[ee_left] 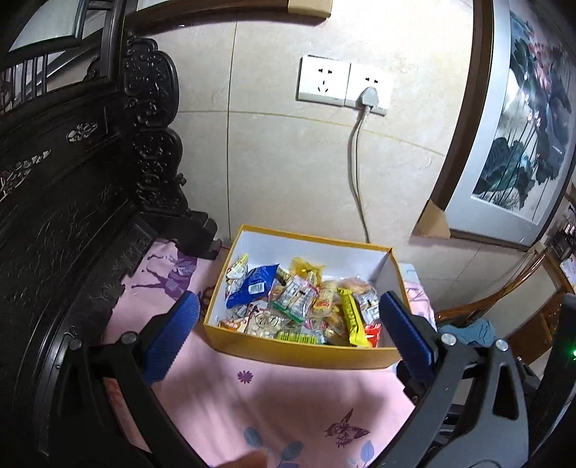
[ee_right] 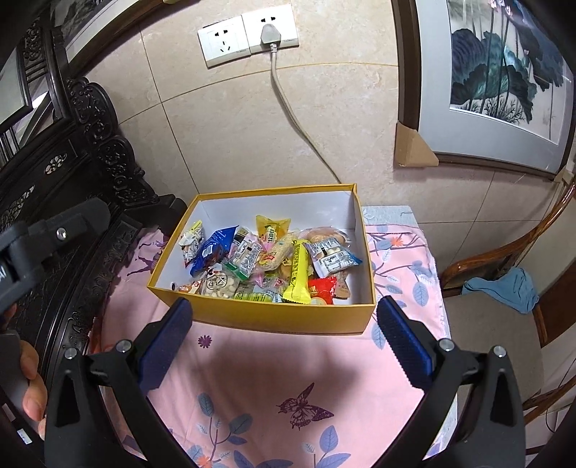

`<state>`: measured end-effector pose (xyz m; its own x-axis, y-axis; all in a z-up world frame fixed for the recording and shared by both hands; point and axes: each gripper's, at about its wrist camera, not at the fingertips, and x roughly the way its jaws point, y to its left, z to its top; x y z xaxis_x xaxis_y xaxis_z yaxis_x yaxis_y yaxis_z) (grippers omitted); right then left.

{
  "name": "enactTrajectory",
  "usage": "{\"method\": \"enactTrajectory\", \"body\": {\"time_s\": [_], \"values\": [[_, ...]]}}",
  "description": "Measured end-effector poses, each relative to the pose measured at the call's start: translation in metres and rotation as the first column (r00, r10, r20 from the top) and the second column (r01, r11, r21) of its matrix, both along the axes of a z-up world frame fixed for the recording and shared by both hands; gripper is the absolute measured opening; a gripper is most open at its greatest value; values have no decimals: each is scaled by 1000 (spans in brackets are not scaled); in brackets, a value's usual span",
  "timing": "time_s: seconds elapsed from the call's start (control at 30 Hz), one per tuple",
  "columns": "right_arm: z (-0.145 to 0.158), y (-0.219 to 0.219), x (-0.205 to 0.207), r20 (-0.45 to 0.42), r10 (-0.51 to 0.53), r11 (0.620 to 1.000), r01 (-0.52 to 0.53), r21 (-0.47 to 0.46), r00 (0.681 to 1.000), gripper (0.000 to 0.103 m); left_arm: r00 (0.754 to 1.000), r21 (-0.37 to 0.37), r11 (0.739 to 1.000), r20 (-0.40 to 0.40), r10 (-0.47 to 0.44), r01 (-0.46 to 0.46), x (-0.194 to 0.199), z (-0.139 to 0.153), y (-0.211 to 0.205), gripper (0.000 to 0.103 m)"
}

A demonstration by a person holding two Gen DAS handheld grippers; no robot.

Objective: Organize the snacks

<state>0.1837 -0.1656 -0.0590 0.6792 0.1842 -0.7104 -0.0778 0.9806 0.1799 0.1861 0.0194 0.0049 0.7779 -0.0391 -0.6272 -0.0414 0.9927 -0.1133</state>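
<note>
A yellow cardboard box (ee_left: 302,354) (ee_right: 273,318) with a white inside sits on the pink patterned cloth (ee_left: 273,399) (ee_right: 259,374). It holds a heap of several wrapped snacks: a blue packet (ee_left: 253,284) (ee_right: 212,248), a long yellow bar (ee_left: 352,316) (ee_right: 298,275), a red packet (ee_right: 322,286) and pale nut packs. My left gripper (ee_left: 289,300) hangs open just before the box's near wall, nothing between its blue pads. My right gripper (ee_right: 284,306) is open too, empty, at the same near wall. The left gripper's body (ee_right: 54,230) shows at the left of the right wrist view.
A dark carved wooden bench back (ee_left: 72,201) (ee_right: 90,154) stands along the left. Behind the box is a tiled wall with sockets (ee_left: 343,86) (ee_right: 248,34) and a plugged cable. A framed painting (ee_left: 518,126) (ee_right: 504,75) leans at right. A wooden chair with a blue cloth (ee_right: 504,288) stands right.
</note>
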Motion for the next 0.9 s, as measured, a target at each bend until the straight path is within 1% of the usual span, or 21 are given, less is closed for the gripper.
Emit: {"method": "enactTrajectory", "body": {"time_s": [0.33, 0.5, 0.7, 0.9], "values": [[4, 7, -4, 10, 4, 1000, -3, -5, 1000, 102, 1000, 33, 999, -12, -22, 22, -3, -3, -1, 101], [6, 8, -5, 17, -1, 1000, 1, -9, 1000, 102, 1000, 36, 999, 12, -26, 25, -5, -3, 0, 101], [6, 10, -6, 22, -4, 1000, 4, -14, 1000, 102, 1000, 54, 998, -7, -15, 15, -2, -5, 0, 101], [7, 10, -6, 23, -4, 1000, 5, -15, 1000, 102, 1000, 63, 998, 3, -21, 21, -3, -5, 1, 101]]}}
